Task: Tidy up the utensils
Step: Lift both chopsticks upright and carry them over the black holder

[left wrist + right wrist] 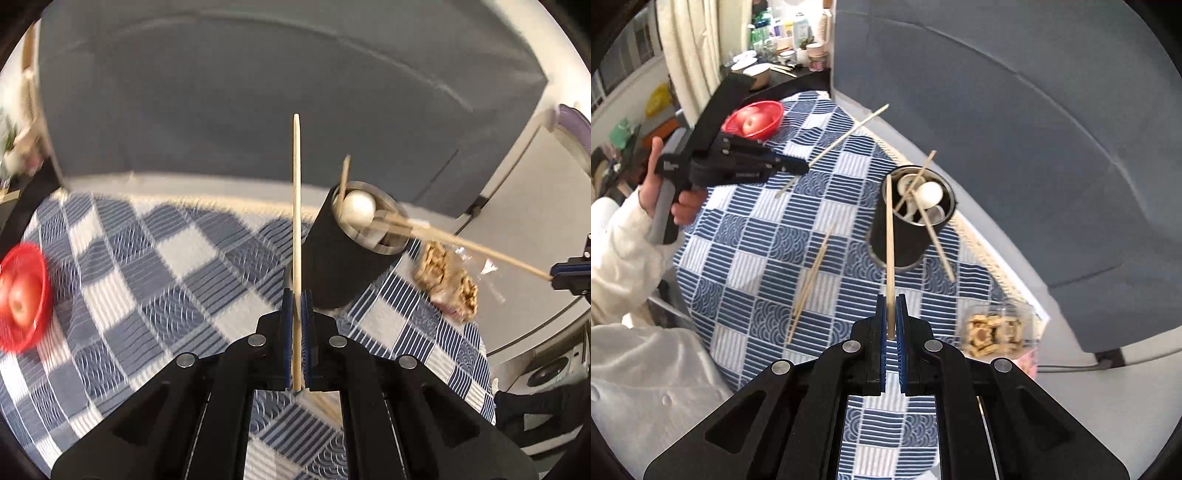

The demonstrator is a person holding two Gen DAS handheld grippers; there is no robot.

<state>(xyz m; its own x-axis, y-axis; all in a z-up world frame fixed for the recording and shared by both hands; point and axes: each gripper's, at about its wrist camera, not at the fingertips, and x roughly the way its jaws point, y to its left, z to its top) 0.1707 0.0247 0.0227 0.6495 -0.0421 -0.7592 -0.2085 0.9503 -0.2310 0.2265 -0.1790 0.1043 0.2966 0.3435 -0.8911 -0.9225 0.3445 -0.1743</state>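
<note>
While both tools are clamped on a chopstick each, the rest of the utensils sit split between holder and tabletop. Left tool (296, 304) pinches one chopstick (296, 206) near its lower part, stick pointing away from the camera; lower end hidden between the fingers. Right tool (893, 308) grips another chopstick (889, 243) by its end, far tip over the rim of the black holder (905, 236). Holder stands on the checked cloth (768, 266) near the tabletop's far edge, and holds a white spoon (929, 194) plus a couple of chopsticks leaning out. Inside of the holder is hard to read, parts overlap. Loose pair of chopsticks (810, 280) lies on the cloth, left of the holder in the right wrist view. Left wrist view is motion-blurred at the edges. Red bowl (757, 120) with apples sits at the far corner of the cloth. Clear box of biscuits (995, 332) is near the holder at the cloth's edge, blurred. Person's hand (665, 195) and white sleeve are visible on the left tool's grip; the rest of the person is cut off by the frame.
</note>
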